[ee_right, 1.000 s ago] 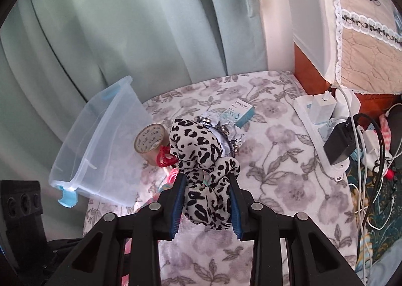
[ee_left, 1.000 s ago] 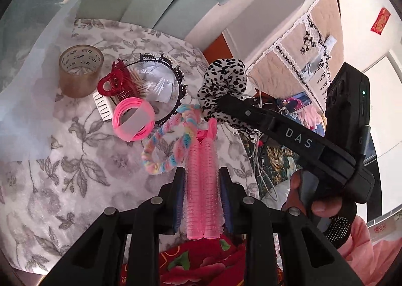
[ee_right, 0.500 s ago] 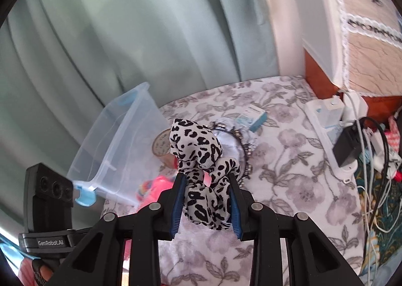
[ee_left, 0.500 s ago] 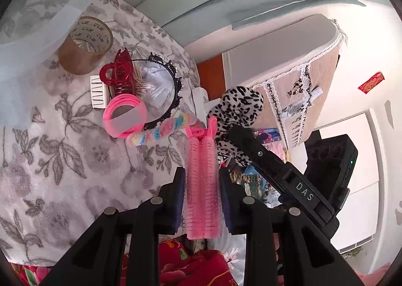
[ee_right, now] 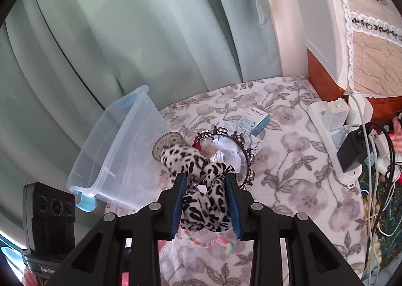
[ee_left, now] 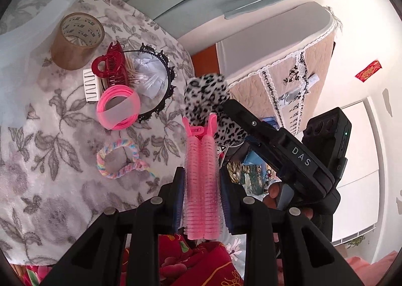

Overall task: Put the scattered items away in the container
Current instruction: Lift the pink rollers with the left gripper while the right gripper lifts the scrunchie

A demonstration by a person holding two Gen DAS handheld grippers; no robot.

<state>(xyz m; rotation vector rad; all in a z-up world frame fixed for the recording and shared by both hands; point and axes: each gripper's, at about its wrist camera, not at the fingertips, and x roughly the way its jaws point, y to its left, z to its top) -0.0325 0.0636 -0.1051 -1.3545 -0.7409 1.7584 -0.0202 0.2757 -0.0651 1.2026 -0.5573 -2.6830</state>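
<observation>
Nearest you, the left gripper [ee_left: 201, 185] is clamped on the pink hair roller clip [ee_left: 201, 172], its two fingers closed against the ribbed sides so the clip stands lengthwise between them with its forked tip pointing forward; gripping it by the long body looks sensible, since the ridges give the pads purchase. Your right gripper [ee_right: 204, 200] is likewise squeezed tight on the leopard-print scrunchie [ee_right: 198, 180], whose soft fabric bulges out ahead of the fingers, so neither tool has any gap to spare. Both items hang above the floral cloth [ee_right: 289, 185], apparently lifted for carrying to the clear plastic container [ee_right: 118, 150], which sits at the cloth's left edge by the curtain, its open mouth tipped upward and, as far as its translucent walls show, holding nothing. Just below and beyond your loads, the rainbow braided hair tie [ee_left: 120, 160] lies flat on the cloth. A little farther on you have the pink coiled bands [ee_left: 118, 107], then the red claw clip [ee_left: 110, 67] lying against the black headband [ee_left: 168, 79]. Farthest back, the tape roll [ee_left: 78, 39] stands on end just beside the container, and the small blue box [ee_right: 256, 120] lies behind the headband.
</observation>
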